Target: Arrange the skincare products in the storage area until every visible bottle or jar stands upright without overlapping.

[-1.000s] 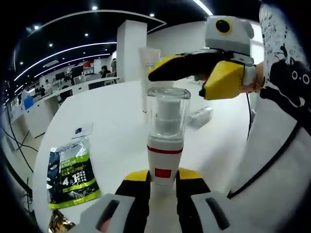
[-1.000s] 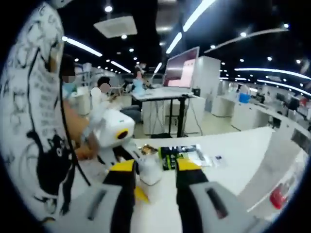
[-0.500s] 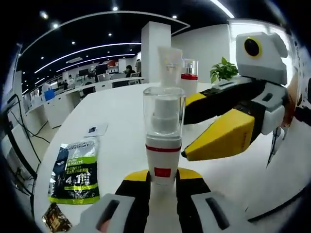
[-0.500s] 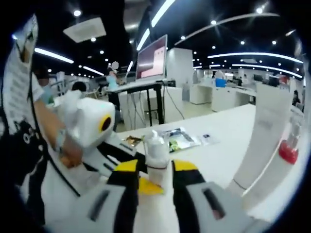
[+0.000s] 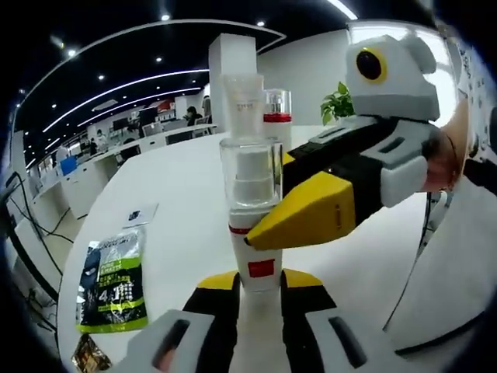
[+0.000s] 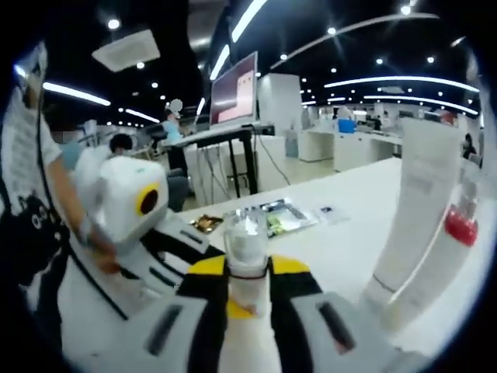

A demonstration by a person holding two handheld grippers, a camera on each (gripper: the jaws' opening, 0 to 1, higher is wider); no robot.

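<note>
The left gripper [image 5: 260,299] is being kept clenched on the base of a clear-capped spray bottle [image 5: 252,210], held upright over the white table [image 5: 178,194]. The right gripper [image 6: 247,284] is being pressed around the same bottle's cap [image 6: 245,241]; half a second ago it was only beside it. To the left, a green sachet [image 5: 112,280] is lying near the table edge with open room between. Behind, a white tube [image 5: 244,101] and a red-banded bottle [image 5: 277,116] are standing upright, just beside each other.

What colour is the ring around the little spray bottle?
Red, on the spray bottle; clearest in the left gripper view.
</note>
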